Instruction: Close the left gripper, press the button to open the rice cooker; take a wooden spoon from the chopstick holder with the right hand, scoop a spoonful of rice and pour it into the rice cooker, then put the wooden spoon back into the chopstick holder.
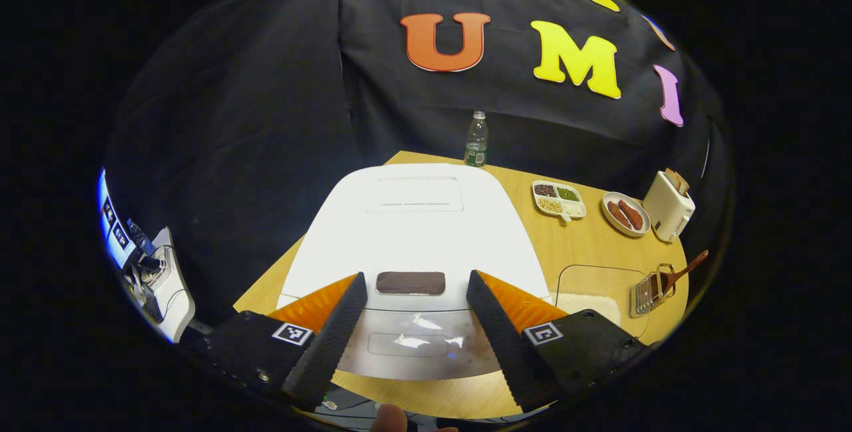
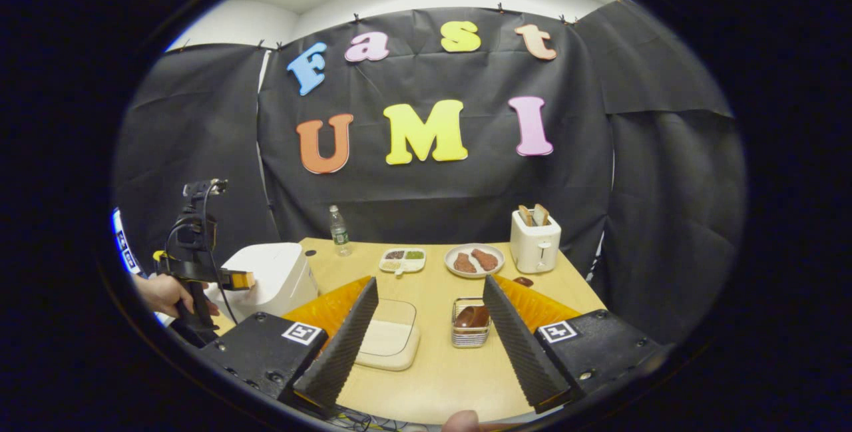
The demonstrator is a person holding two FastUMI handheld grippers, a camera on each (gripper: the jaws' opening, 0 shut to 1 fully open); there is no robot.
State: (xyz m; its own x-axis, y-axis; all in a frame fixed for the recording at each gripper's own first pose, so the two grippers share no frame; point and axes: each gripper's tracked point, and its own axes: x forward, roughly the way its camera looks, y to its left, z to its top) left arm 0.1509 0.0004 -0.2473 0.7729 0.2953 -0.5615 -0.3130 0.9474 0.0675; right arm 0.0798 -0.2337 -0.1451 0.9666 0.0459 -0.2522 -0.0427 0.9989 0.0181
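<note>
The white rice cooker (image 1: pixel 413 232) stands close in front in the left gripper view, lid down, with its dark button (image 1: pixel 411 283) at the front edge. My left gripper (image 1: pixel 417 279) is open just above the cooker, one finger on each side of the button. In the right gripper view the cooker (image 2: pixel 273 275) stands at the left, where a hand holds the left gripper (image 2: pixel 233 279) over it. My right gripper (image 2: pixel 430 280) is open and empty above the table. Ahead of it, the wire chopstick holder (image 2: pixel 470 322) holds the wooden spoon (image 2: pixel 466 315), beside a clear box of rice (image 2: pixel 389 339).
Along the back of the wooden table (image 2: pixel 432 365) stand a water bottle (image 2: pixel 339 230), a divided dish of grains (image 2: pixel 402 260), a plate of sausages (image 2: pixel 474 261) and a white toaster (image 2: pixel 535 242). The left gripper view has the chopstick holder (image 1: pixel 649 292) and rice box (image 1: pixel 596 292) to the cooker's right.
</note>
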